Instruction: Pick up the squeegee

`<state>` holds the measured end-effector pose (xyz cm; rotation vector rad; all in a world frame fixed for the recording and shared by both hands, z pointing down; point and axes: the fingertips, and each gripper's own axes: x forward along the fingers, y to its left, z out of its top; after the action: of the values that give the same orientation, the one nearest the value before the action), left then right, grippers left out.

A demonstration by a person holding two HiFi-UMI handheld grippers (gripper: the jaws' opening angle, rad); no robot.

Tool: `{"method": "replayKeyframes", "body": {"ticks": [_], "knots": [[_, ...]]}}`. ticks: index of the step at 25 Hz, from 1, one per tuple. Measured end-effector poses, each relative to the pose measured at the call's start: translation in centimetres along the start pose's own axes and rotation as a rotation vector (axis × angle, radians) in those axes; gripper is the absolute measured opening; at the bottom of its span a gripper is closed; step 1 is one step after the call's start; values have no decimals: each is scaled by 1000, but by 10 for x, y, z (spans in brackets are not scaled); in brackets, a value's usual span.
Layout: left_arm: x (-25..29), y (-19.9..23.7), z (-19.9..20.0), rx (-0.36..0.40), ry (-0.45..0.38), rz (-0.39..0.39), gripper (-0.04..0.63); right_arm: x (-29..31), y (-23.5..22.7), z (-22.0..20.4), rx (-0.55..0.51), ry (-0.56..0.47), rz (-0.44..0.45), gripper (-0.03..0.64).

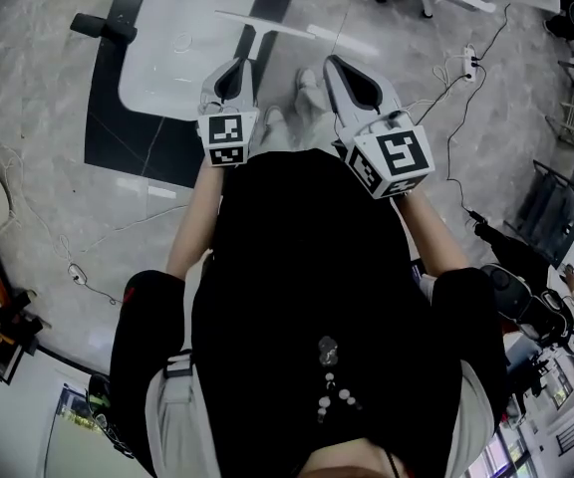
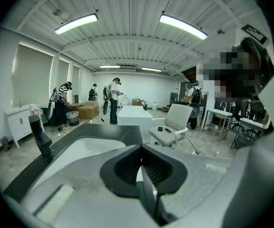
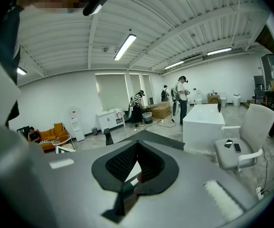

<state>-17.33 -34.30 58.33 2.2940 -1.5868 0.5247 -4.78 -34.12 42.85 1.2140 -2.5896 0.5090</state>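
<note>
My L tongs (image 1: pixel 243 64) & R tongs (image 1: pixel 333 61) both pinched shut, empty; L aims at worktop (image 1: pixel 108 139) basin (image 1: pixel 182 48).

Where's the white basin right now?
Head view, upper left: the white basin sits in the dark counter, just ahead of the left tongs, with the black faucet at its left edge.

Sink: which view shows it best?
The head view: nearly the whole sink shows from above. The left gripper view catches only part of it, low in the frame; the right gripper view shows no clear part of it.
</note>
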Motion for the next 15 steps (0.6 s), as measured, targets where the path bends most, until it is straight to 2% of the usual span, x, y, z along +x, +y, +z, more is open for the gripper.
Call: {"method": "replayKeyframes", "body": {"ticks": [10,15], "knots": [[41,-2,-43,0,122,-4,89,23,-22,-5,13,59,26,3],[55,1,-61,-2,172,6,106,34,-35,-2,16,69,23,3]]}}
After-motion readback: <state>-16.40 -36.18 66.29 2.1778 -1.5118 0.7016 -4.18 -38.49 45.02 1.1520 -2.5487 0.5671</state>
